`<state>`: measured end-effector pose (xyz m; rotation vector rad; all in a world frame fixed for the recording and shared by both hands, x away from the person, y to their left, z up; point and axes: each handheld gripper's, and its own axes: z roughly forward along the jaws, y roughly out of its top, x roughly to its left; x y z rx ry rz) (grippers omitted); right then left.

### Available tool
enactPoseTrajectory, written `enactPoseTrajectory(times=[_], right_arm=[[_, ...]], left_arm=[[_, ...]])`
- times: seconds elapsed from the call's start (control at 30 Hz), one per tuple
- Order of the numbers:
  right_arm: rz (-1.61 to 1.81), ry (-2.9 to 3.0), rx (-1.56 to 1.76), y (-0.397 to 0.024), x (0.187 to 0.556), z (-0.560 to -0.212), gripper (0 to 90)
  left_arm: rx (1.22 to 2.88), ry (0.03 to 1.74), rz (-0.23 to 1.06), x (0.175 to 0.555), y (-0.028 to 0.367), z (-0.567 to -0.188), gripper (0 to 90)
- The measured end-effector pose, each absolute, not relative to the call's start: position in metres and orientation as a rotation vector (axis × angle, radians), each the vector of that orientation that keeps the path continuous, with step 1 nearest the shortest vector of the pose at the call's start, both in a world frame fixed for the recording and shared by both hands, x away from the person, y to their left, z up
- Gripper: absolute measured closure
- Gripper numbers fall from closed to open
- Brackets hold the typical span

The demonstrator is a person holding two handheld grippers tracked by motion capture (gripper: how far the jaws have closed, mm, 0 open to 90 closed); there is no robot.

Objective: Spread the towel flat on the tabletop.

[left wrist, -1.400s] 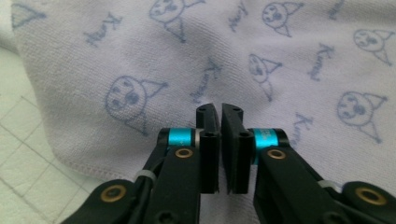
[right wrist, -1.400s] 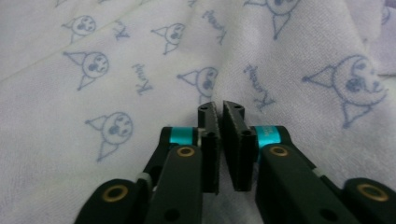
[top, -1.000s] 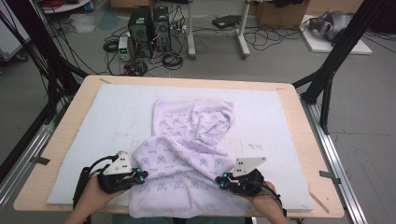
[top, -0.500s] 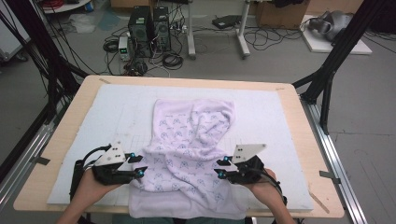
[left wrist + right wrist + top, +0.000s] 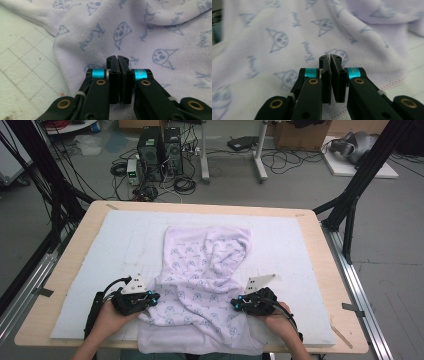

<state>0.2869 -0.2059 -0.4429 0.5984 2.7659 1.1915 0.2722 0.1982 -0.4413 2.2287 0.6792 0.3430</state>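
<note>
Lilac terry towel (image 5: 205,275), printed with cartoon faces, is lying rumpled at the middle of the white mat (image 5: 300,250) on the bench (image 5: 70,255). Soft, light and limp, it is best pinched at its stitched near corners. You are resting the left hand-held gripper (image 5: 117,58) and right hand-held gripper (image 5: 330,56) on its near side edges, jaws closed, apparently holding no cloth. Nothing else is lying beside the towel.

Towel (image 5: 202,275) lies on mat (image 5: 295,250), grippers at its sides.
</note>
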Motion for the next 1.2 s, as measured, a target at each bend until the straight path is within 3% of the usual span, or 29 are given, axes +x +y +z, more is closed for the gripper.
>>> enactPoseTrajectory(times=[0.63,0.73,0.93,1.03,1.13,1.2], right_arm=[[1.392,2.721,0.451,-0.211,0.223,-0.413,86.0],[1.390,2.652,0.512,-0.212,0.237,-0.404,76.3],[1.270,2.617,0.571,-0.209,0.271,-0.411,72.1],[1.226,2.628,0.642,-0.207,0.290,-0.424,67.5],[1.133,2.662,0.657,-0.199,0.298,-0.435,66.0],[1.113,2.694,0.669,-0.197,0.302,-0.442,70.7]], left_arm=[[2.172,0.535,0.303,0.212,0.206,-0.395,86.5],[2.164,0.550,0.309,0.219,0.206,-0.392,67.9],[2.128,0.634,0.360,0.256,0.209,-0.404,65.2],[2.144,0.713,0.383,0.277,0.205,-0.415,58.1],[2.183,0.769,0.341,0.291,0.201,-0.429,57.7],[2.228,0.764,0.304,0.295,0.196,-0.437,68.4]])
